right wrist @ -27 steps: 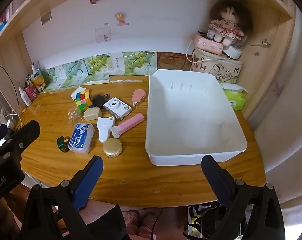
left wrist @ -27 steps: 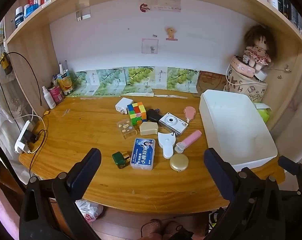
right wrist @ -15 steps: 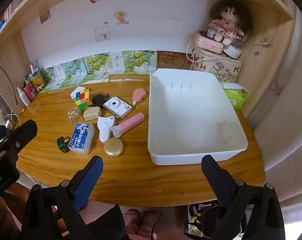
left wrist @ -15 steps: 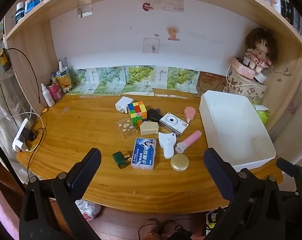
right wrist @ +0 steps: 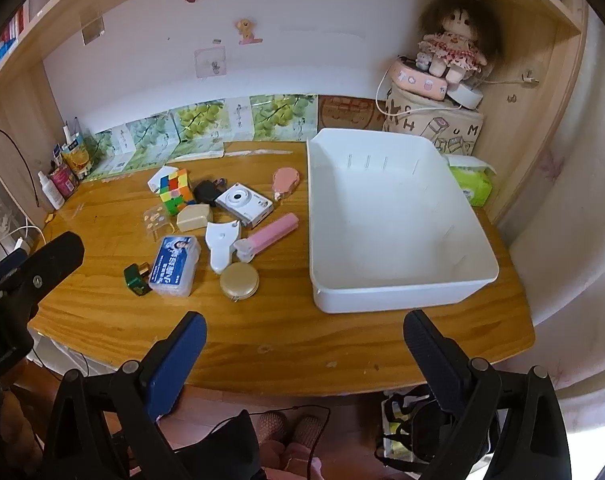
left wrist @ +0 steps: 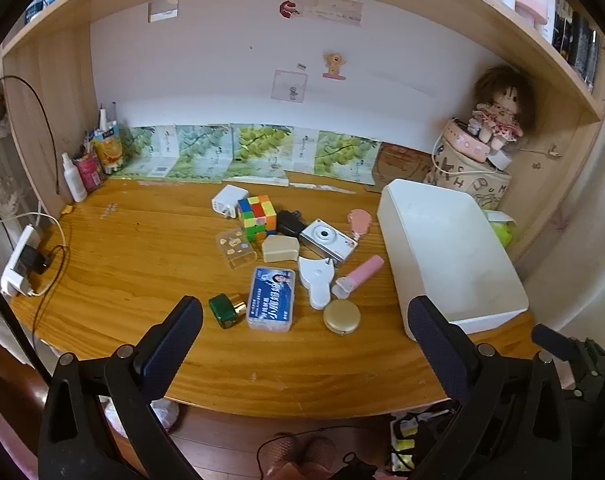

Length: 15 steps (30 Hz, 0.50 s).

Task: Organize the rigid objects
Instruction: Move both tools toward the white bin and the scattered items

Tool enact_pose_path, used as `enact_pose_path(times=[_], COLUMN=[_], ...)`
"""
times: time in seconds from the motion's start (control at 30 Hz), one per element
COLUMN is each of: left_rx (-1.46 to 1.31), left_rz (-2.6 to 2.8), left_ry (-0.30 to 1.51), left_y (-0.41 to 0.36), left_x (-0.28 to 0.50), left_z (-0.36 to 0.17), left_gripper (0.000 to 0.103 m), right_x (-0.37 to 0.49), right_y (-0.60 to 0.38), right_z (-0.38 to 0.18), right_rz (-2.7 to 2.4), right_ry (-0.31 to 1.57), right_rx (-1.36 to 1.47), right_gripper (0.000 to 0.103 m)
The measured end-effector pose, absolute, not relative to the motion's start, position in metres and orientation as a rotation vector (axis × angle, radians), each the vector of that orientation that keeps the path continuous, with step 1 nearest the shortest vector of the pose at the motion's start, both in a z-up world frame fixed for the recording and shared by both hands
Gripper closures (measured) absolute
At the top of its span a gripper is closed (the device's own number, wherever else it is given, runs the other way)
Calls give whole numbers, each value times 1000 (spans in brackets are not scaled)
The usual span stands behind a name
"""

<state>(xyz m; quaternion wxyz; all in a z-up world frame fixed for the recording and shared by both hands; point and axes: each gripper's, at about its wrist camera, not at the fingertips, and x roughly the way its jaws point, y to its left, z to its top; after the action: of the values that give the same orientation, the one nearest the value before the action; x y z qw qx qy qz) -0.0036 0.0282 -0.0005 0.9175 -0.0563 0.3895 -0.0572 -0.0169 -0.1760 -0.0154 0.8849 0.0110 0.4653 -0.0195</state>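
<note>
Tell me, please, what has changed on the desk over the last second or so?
Very little. The left tool has drifted slightly, so its view sits a touch differently; the right tool has barely shifted. Both remain open and empty, short of the desk's near edge. The white bin is still empty, and the cluster of small items around the Rubik's cube has not moved.

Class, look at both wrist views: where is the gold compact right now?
The gold compact lies on the desk, left of the white bin, nearest the front edge, just below the white tool and pink tool.
</note>
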Motion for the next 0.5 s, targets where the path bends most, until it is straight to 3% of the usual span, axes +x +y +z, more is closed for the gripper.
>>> enact_pose_path(times=[0.1,0.17,0.5], left_rx=[-125,-133,-160], left_rz=[-133,-142,-211], left_ry=[823,849,914], left_y=[33,37,42], left_x=[-4,-3,-4], left_z=[-6,-12,-25], left_gripper=[1,1,1], right_x=[-20,-24,-42], right_y=[-172,-169,-168], right_z=[-19,-21,-23], right_rz=[-44,-36,-78], right_ry=[987,998,1021], right_rx=[32,42,92], right_gripper=[4,11,12])
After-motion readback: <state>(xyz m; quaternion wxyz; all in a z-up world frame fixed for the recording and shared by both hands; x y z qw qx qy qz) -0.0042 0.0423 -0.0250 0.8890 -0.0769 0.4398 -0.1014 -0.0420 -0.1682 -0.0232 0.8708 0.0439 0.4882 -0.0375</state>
